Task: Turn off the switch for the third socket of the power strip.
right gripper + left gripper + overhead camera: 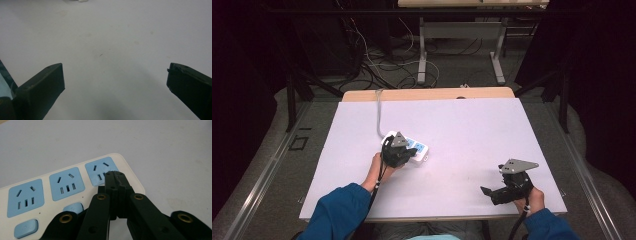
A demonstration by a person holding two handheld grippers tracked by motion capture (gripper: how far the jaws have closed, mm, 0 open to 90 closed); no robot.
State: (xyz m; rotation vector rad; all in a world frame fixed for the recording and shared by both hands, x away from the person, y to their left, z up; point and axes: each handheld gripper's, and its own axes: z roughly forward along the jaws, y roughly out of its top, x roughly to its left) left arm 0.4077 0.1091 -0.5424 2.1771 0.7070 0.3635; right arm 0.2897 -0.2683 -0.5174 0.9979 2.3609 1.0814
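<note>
A white power strip (418, 148) with blue sockets and blue buttons lies near the middle of the white table top, its grey cable (378, 112) running to the far edge. My left gripper (398, 150) rests over the strip's near side. In the left gripper view its jaws are shut together with nothing between them, tips (115, 175) over the end socket (101, 170) of the power strip (37, 195). My right gripper (494, 192) sits low at the table's near right, away from the strip. Its jaws stand wide open over bare table (107, 50).
The white table top (472, 130) has a wooden edge (427, 94) at the far side. Beyond it stand grey table legs (423, 50) and loose cables (377, 65) on the floor. Dark curtains close in both sides.
</note>
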